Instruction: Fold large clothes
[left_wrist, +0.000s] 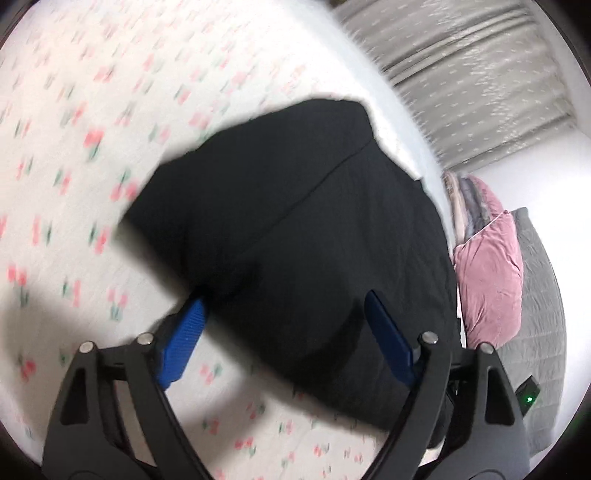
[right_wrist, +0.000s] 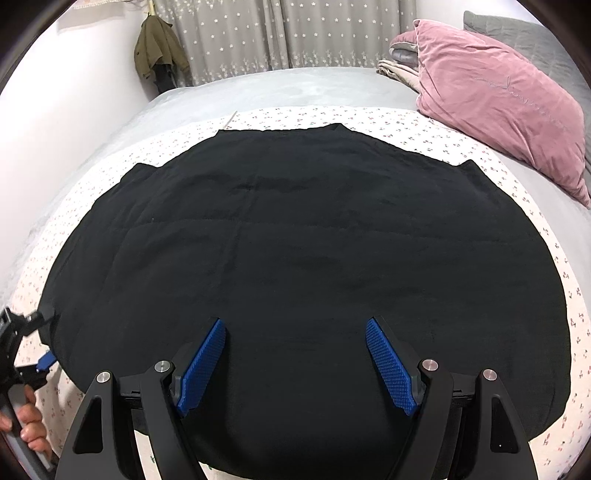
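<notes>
A large black garment (right_wrist: 295, 229) lies spread flat on a white sheet with small red flowers (right_wrist: 369, 118) on the bed. My right gripper (right_wrist: 295, 320) hovers open over the garment's near edge, and its blue pads (right_wrist: 201, 365) grip nothing. My left gripper (left_wrist: 283, 299) is open at the garment's (left_wrist: 295, 206) left corner, with one pad (left_wrist: 184, 339) over the sheet (left_wrist: 74, 129) and the other over the black cloth. In the right wrist view the left gripper (right_wrist: 48, 338) shows at the far left edge, held by a hand (right_wrist: 29, 424).
A pink pillow (right_wrist: 498, 96) lies at the bed's right, with folded blankets (right_wrist: 399, 62) and a grey quilt (right_wrist: 524, 33) behind it. Grey star-print curtains (right_wrist: 280, 37) hang beyond the bed. An olive jacket (right_wrist: 159, 48) hangs by the white wall on the left.
</notes>
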